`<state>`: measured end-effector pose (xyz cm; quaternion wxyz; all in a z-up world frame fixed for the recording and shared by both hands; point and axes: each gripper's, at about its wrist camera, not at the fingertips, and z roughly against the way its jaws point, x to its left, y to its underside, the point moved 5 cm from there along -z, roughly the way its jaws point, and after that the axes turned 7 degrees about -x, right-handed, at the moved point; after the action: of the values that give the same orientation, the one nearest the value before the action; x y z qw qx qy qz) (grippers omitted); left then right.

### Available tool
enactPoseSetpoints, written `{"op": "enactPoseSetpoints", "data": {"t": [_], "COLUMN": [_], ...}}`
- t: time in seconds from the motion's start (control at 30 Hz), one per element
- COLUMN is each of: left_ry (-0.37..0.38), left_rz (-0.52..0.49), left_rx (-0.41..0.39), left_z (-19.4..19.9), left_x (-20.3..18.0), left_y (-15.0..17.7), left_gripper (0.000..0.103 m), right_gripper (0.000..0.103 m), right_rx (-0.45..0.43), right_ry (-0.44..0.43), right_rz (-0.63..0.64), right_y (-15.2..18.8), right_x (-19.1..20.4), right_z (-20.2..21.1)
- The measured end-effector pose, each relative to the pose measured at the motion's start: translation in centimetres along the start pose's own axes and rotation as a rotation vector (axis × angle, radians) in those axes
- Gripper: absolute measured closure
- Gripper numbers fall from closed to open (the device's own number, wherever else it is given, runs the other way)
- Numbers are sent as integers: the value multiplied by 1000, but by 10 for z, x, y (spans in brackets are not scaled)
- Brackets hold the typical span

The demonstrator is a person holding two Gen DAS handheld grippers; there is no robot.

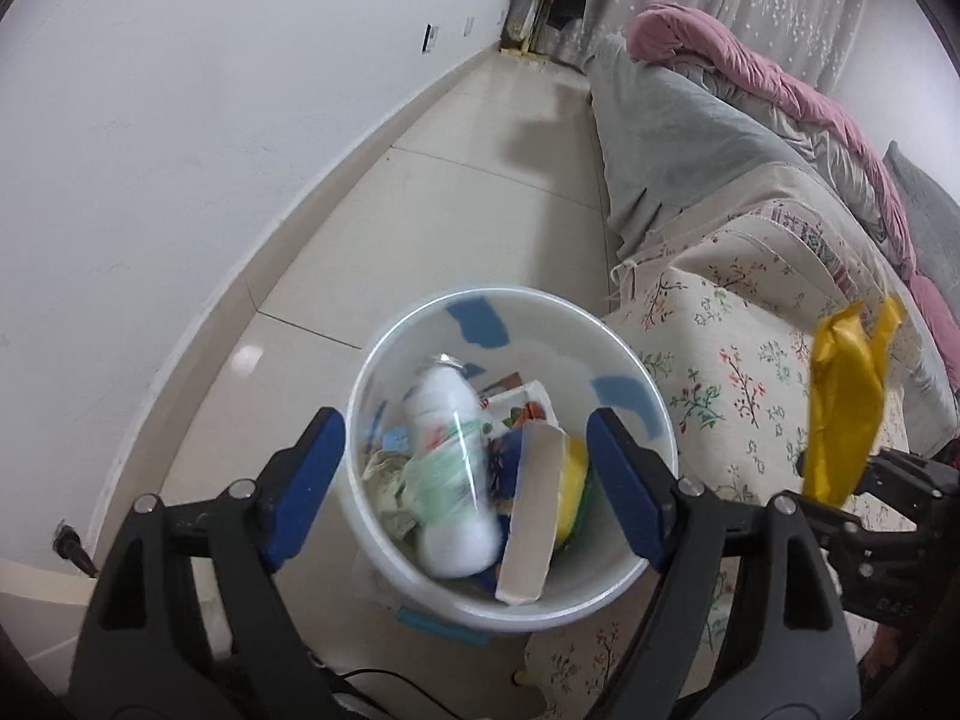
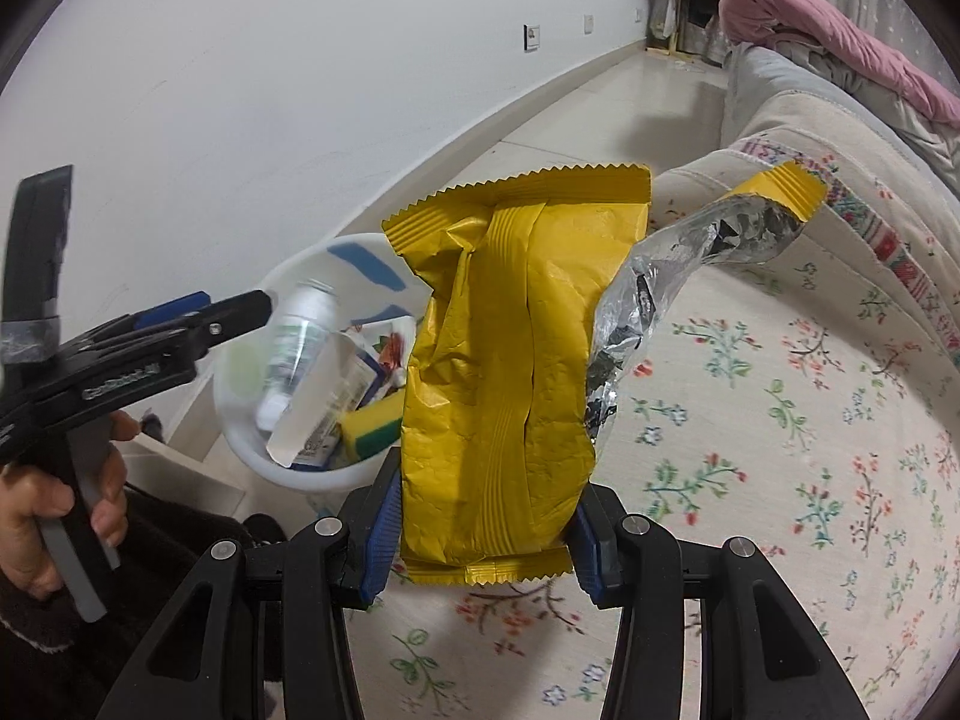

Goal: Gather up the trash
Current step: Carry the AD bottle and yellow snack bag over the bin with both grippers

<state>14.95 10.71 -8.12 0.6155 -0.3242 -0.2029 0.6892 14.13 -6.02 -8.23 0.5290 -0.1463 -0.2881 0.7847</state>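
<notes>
**Bottle blurred in the white bin, yellow wrapper clenched alongside**

A white plastic bottle (image 1: 453, 468) with a green-printed label lay blurred inside the white trash bin (image 1: 630, 585), directly between and beyond the two blue pads of the left tongs (image 1: 467, 489). Those tongs stood released, their pads spread wide to either side of the bin's mouth and touching nothing. Beside the bottle, toward the right pad, a pale flat carton (image 1: 531, 516) leaned on end, with a yellow and green sponge (image 1: 573, 486) tucked behind it and printed packets and crumpled paper underneath. Blue tape patches marked the inner wall of the bin.

The right tongs (image 2: 483, 546) were clenched on a torn yellow snack wrapper (image 2: 510, 360), gripping its lower end from both sides so that it stood up ahead of them. Its serrated top edge pointed away from the tongs, and a ripped flap with a silver foil lining (image 2: 654, 300) curled off to the right. From the left wrist view the same wrapper hung off to the right of the left tongs, over the bedspread.

The bin sat to the left of the wrapper, at the edge of a bed covered with a cream floral bedspread (image 2: 780, 420). Left of the right tongs, a person's hand (image 2: 54, 498) gripped the trigger handle of the left tool. Beyond both tongs ran a pale tiled floor (image 1: 456, 192) along a white wall (image 1: 180, 120), with a pink quilt (image 1: 780, 78) heaped further up the bed.
</notes>
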Motion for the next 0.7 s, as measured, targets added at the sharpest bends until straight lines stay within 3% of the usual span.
{"op": "enactPoseSetpoints", "data": {"t": [0.47, 0.6, 0.67, 0.7], "left_ry": [-85, -91, -94, -92], "left_rz": [174, 208, 214, 217], "left_rx": [54, 65, 69, 69], "left_z": [27, 26, 26, 27], "left_x": [58, 64, 65, 65], "left_y": [0, 0, 0, 1], "left_gripper": [2, 1, 1, 1], "right_gripper": [53, 51, 41, 23], "right_rx": [49, 42, 37, 31], "right_ry": [-74, -123, -169, -195], "right_rz": [56, 38, 18, 7], "right_y": [-12, -19, -22, -24], "right_x": [44, 49, 48, 48], "right_z": [-36, -46, -49, -50]}}
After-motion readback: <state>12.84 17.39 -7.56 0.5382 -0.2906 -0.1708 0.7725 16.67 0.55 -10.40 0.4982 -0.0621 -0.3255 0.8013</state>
